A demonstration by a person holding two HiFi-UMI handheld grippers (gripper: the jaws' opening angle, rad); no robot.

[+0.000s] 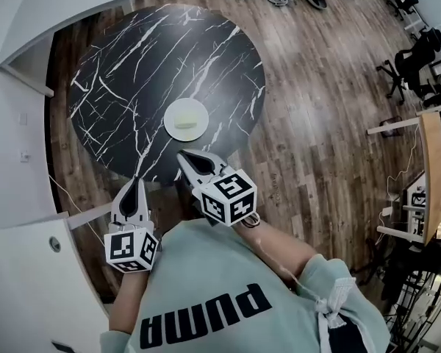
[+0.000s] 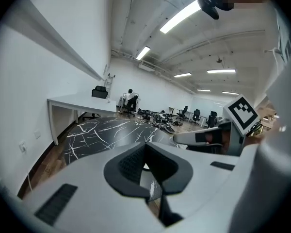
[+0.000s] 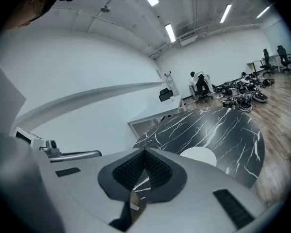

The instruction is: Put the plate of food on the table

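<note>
The plate (image 1: 195,109) sits flat on the round black marble worktop (image 1: 125,65), on the side nearest the person and set in from the border, with a pale piece of food (image 1: 185,122) lying on it. Judged from that, the placing looks done, and what is left is to keep clear of it. Doing this well means holding both tools high and drawing them straight back, never sweeping low across the rim, so that nothing nudges the plate toward the edge.

The left tool (image 1: 135,181) hangs by the worktop's near edge, close to the person's chest; its jaws are clenched tip to tip with nothing between them. The right tool (image 1: 183,155) hovers at that same edge, pointing toward the plate but apart from it; its jaws are likewise pressed together and empty. Neither tool touches the plate, the food or the worktop.
</note>
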